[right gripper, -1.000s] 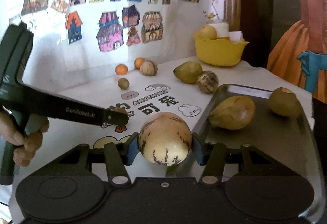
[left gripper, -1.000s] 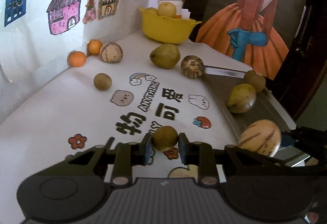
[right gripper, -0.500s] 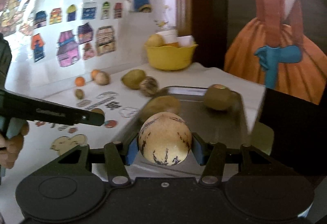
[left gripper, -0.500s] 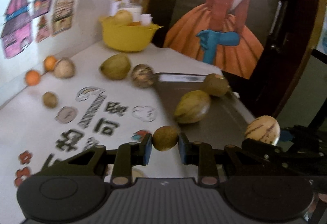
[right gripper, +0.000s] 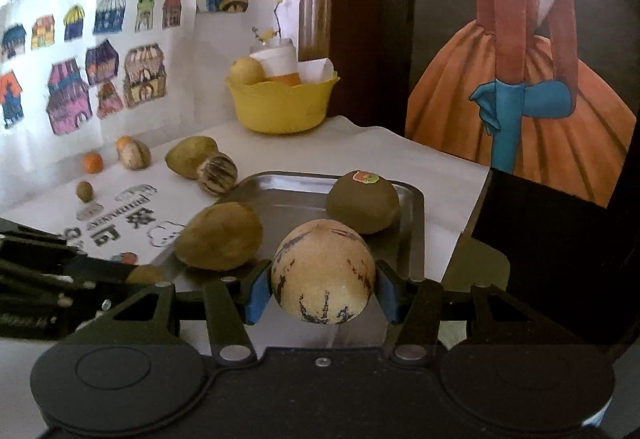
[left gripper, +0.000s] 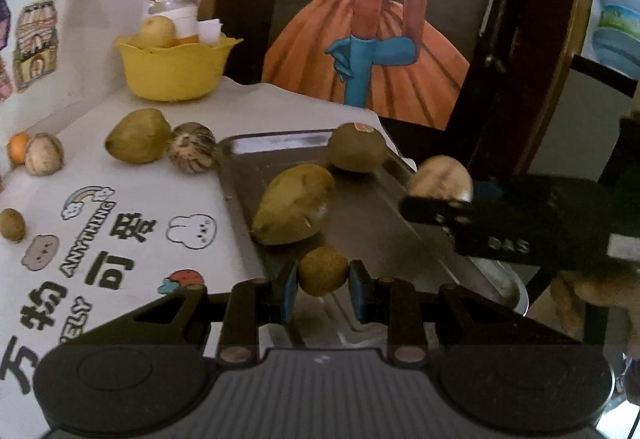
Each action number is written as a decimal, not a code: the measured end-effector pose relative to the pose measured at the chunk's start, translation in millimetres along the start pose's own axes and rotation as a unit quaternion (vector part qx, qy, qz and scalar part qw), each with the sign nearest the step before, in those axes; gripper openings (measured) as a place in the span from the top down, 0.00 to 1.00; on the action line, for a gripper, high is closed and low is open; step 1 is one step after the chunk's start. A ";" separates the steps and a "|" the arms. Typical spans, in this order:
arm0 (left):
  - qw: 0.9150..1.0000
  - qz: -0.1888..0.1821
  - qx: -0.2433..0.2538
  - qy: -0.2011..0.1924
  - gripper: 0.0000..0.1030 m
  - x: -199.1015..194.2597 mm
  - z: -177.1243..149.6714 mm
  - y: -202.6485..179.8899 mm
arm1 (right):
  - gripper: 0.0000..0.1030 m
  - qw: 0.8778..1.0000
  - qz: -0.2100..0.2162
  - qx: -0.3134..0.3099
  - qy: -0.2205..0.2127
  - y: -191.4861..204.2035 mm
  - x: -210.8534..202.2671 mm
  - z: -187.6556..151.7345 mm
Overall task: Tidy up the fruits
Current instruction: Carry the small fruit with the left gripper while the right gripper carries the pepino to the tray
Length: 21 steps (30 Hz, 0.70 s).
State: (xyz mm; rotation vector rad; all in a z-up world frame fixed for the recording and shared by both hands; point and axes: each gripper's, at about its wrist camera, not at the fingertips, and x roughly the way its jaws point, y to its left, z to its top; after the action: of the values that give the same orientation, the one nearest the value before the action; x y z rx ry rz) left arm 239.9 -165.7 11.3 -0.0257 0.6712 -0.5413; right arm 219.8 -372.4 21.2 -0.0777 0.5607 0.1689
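Note:
My left gripper is shut on a small round green-brown fruit and holds it over the near end of the metal tray. My right gripper is shut on a pale striped melon above the tray's near edge; the melon also shows in the left wrist view. On the tray lie a yellow-green mango and a brown kiwi with a sticker.
On the white cloth left of the tray lie a green mango, a striped round fruit, a pale striped fruit, an orange and a small brown fruit. A yellow bowl stands at the back.
Both grippers have moved right, over the tray, each still holding its fruit. The tray and its two fruits now lie directly ahead of them.

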 end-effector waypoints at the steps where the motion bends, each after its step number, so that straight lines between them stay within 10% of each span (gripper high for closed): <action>1: 1.000 0.000 0.002 0.001 0.71 2.5 -0.2 -1.3 | 0.46 1.000 -0.001 -0.007 0.002 0.5 5.2 2.1; 21: 1.000 0.016 -0.004 0.010 0.71 25.3 1.4 1.6 | 0.46 0.997 -0.006 -0.062 0.051 6.1 53.2 13.1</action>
State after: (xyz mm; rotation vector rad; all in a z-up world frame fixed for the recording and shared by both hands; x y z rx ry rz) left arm 258.0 -176.8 -2.8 -0.0182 0.6926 -0.5093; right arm 269.8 -357.5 3.6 -0.2119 0.6517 0.1884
